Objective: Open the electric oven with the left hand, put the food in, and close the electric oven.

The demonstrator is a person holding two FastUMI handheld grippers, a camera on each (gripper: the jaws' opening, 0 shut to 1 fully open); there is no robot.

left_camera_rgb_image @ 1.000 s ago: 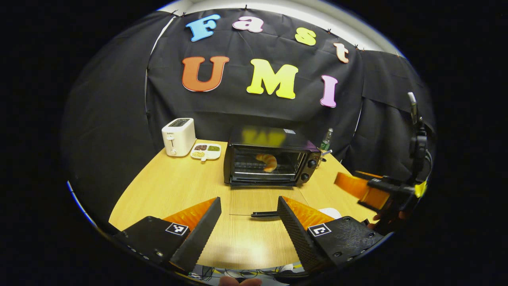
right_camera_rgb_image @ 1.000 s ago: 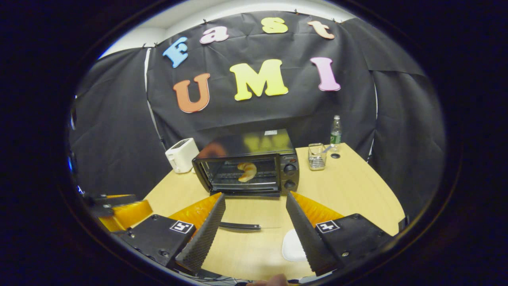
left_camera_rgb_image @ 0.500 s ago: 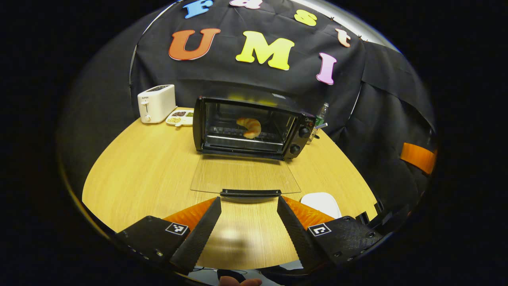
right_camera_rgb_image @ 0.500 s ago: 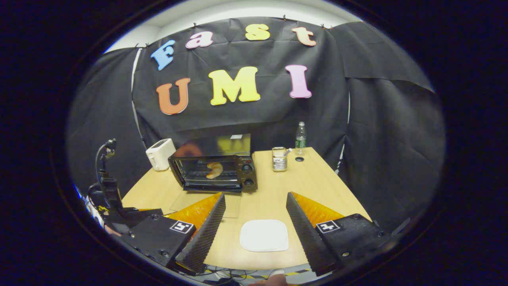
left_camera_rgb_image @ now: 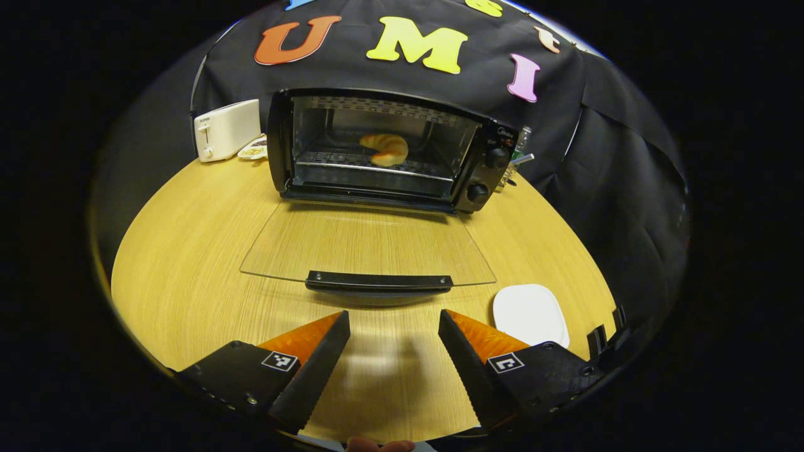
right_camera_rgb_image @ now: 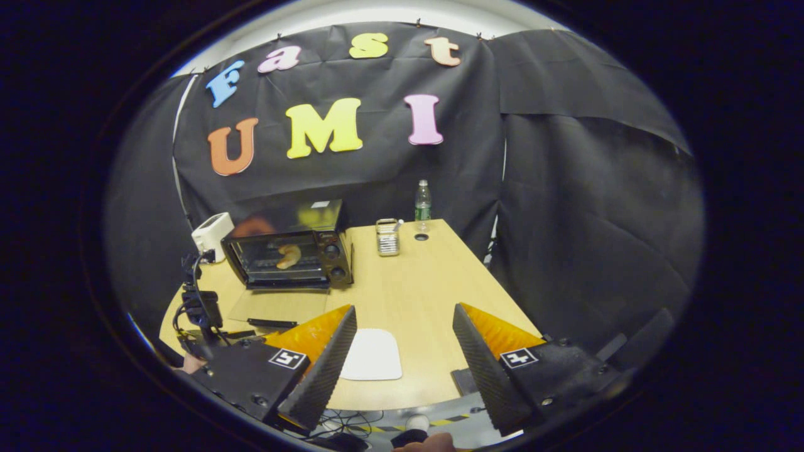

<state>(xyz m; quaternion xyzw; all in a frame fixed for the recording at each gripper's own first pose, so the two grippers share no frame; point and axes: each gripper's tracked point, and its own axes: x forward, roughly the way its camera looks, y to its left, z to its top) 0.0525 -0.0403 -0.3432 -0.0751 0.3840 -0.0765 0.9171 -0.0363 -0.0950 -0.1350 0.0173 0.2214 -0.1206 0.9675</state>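
Closing step in hand: electric oven open, glass door flat on table, croissant on rack inside. Left gripper wide, empty, just before door handle. Right gripper wide, well apart. Next: lift handle, swing door shut.

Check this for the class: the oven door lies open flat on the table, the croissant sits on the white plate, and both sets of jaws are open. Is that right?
Not quite. The croissant sits on the rack inside the oven, not on the plate, which is bare; the left gripper view shows it. The door does lie open, and the jaws of the left gripper and right gripper stand open.
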